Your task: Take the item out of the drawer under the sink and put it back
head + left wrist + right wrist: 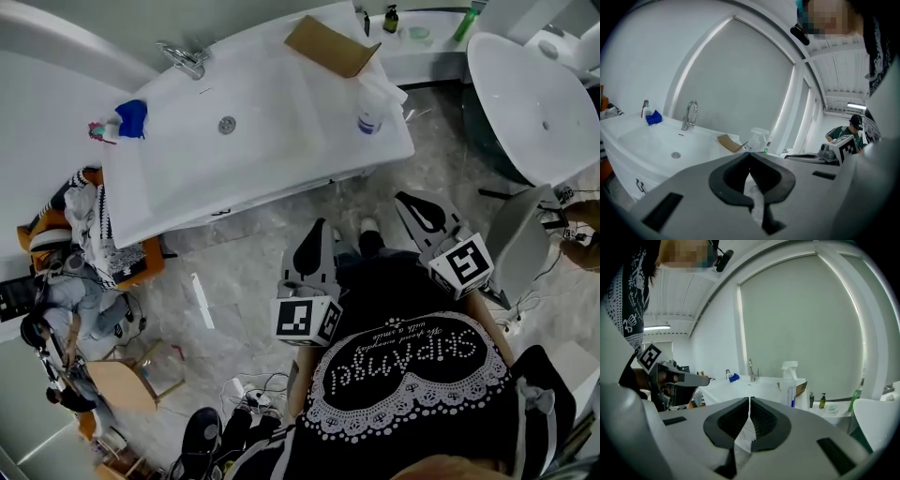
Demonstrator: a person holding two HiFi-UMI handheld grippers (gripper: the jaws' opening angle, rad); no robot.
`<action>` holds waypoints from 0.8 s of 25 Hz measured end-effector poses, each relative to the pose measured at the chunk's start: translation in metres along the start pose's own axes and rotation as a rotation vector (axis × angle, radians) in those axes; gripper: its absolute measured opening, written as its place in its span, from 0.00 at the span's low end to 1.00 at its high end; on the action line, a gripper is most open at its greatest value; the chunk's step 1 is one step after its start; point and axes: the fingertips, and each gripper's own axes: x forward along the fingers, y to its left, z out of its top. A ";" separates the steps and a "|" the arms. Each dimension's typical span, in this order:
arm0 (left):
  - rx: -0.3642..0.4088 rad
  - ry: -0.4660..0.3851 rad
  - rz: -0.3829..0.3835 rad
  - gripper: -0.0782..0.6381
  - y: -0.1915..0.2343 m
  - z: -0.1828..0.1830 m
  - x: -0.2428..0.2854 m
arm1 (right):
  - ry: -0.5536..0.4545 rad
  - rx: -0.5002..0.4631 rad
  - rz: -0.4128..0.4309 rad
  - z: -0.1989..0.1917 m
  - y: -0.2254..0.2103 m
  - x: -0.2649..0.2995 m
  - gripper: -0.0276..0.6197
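Before the white rectangular washbasin point(281, 112), the left gripper point(750, 153) and the right gripper point(749, 399) are both clenched on nothing, aimed toward the basin. The white drawer front point(626, 171) beneath sits closed; the item is hidden from view, so its long axis cannot be told.

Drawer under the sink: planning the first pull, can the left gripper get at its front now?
Probably yes. The left gripper is held back from the sink cabinet with only open floor between, and nothing stands before the handle. Its jaws are shut and empty, so they must open first.
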 end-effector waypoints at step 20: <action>0.064 0.067 -0.131 0.12 0.067 0.013 -0.053 | -0.048 0.093 -0.175 0.007 0.080 0.022 0.08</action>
